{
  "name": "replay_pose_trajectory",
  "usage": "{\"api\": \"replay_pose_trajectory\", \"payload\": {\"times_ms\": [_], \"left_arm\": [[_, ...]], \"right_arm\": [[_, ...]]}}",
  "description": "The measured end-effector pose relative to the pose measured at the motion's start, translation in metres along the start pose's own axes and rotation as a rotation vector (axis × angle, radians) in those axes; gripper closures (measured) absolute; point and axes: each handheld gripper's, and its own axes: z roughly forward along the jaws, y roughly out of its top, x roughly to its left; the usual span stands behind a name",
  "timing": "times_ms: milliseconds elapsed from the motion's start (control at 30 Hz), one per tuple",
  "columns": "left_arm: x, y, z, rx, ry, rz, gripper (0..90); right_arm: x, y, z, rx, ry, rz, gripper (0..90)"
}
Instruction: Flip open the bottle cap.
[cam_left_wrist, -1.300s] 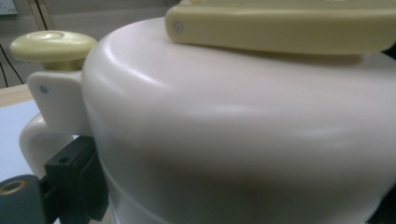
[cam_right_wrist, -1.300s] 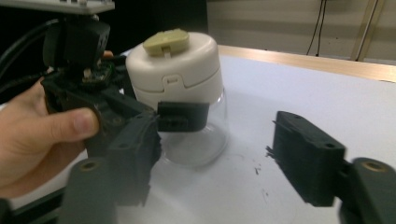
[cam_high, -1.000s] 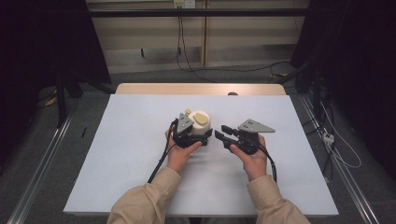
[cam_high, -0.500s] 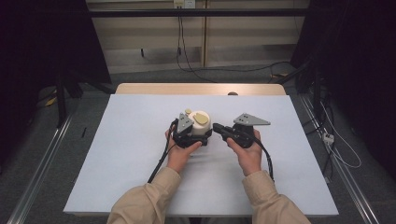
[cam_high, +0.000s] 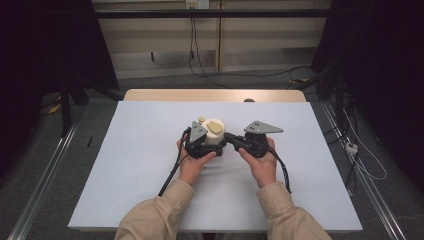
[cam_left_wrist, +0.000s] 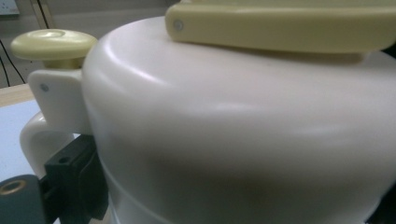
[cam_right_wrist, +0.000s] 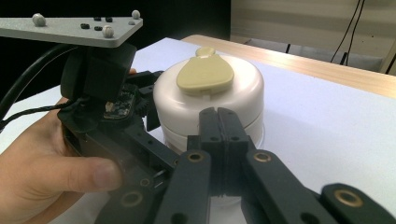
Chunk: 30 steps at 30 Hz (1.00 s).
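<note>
Since a second ago the right tongs (cam_high: 231, 138) have slid left across the worktop (cam_high: 125, 165), from well apart from the pot (cam_high: 214, 133) to right up against its right side, and their jaws have just been closing, with nothing between them.

In the high view the pot, a squat cream container with a tan lid handle (cam_high: 216, 127), sits at the middle of the worktop. The left tongs (cam_high: 200, 142) wrap its near-left side, the left hand (cam_high: 196, 159) behind them. The right hand (cam_high: 261, 159) brings its tongs in from the right, tips pointing left at the pot wall.

In the left gripper view the pot (cam_left_wrist: 243, 130) is pressed close against the camera, a tan knob (cam_left_wrist: 53, 44) above its side handle (cam_left_wrist: 39, 135). One black jaw (cam_left_wrist: 74, 182) lies along the wall at lower left. I judge the left tongs spread wide and clamped round the pot, though the other jaw is out of frame.

In the right gripper view the right tongs (cam_right_wrist: 217, 121) stand pressed shut, empty, tips just at the pot's (cam_right_wrist: 210, 100) lower wall. The lid handle (cam_right_wrist: 204, 72) lies above and straight ahead, its long axis running away from the tips. The right tongs are the free ones; to reach it they must rise and open.
</note>
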Motion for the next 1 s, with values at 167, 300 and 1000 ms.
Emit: {"api": "replay_pose_trajectory", "payload": {"times_ms": [167, 300, 1000], "left_arm": [[-0.0001, 0.0001, -0.0001, 0.001, 0.000, 0.000, 5.3], [-0.0003, 0.0000, -0.0001, 0.001, 0.000, -0.002, 5.3], [-0.0005, 0.0001, -0.0001, 0.003, 0.003, 0.000, 5.3]], "right_arm": [[0.0008, 0.0026, 0.0007, 0.006, -0.003, -0.008, 90.0], [0.0026, 0.0041, 0.0021, 0.020, -0.009, -0.024, 90.0], [0.0083, 0.0088, 0.0074, 0.035, -0.014, -0.052, 90.0]]}}
